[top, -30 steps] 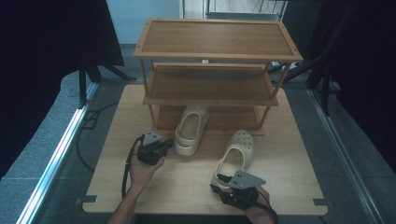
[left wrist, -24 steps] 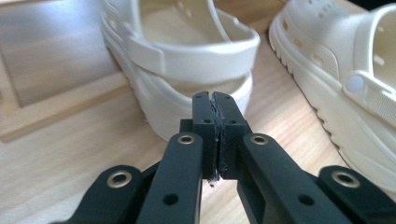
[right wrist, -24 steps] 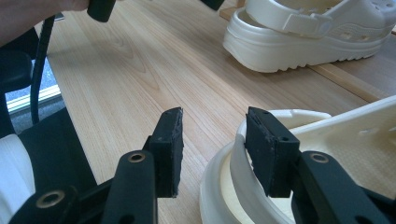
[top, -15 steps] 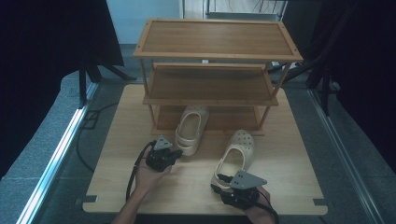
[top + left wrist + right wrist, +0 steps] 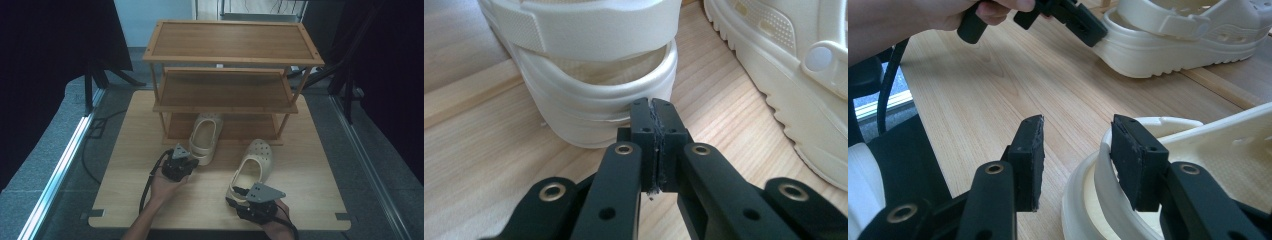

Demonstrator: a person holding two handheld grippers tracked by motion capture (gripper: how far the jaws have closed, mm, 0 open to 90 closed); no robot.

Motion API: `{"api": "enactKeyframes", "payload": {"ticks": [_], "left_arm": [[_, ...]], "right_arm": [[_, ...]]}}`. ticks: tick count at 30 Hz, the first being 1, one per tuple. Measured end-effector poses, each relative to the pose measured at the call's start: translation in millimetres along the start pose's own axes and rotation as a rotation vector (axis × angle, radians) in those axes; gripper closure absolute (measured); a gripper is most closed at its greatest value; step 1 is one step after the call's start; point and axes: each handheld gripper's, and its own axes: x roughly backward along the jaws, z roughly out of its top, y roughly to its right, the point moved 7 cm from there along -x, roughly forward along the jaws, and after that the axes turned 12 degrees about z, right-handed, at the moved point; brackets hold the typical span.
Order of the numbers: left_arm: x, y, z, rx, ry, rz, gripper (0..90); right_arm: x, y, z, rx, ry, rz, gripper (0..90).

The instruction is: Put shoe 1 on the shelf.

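left gripper (image 5: 655, 145) pressed together at the left clog's (image 5: 594, 75) heel — right gripper (image 5: 1075, 160) spread, astride the right clog's (image 5: 1198, 165) cropped rim.

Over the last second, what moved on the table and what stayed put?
The left gripper moved forward and rightward up to the heel of the left clog; its jaws are shut, tips at the heel rim, holding nothing. The right gripper stayed open at the heel of the right clog. Both clogs and the rack kept their places.

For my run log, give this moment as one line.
left tool: shut, at left clog heel | right tool: open, at right clog heel | rack: shelves bare
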Motion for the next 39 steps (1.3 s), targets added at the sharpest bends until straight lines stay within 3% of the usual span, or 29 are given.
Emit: {"api": "enactKeyframes", "payload": {"ticks": [9,22,29,36,39], "left_arm": [[-24.3,9.1,18.8,-0.003,-0.001,-0.005,89.3],[-51.8,-1.0,44.3,0.026,0.004,0.045,89.6],[-63.5,6.0,50.8,0.013,-0.001,0.047,89.5],[-64.2,6.5,50.7,0.011,0.008,0.053,86.2],[-49.9,6.4,49.7,0.023,0.047,0.031,85.0]], "right_arm": [[0.4,0.7,-0.4,-0.006,-0.001,0.003,56.6],[3.0,1.5,0.6,-0.008,0.009,0.004,56.8],[2.7,0.8,0.4,-0.005,0.007,0.006,56.8],[2.9,1.1,0.1,-0.006,0.006,0.006,56.8],[2.8,0.1,0.8,-0.003,0.008,0.007,56.9]]}}
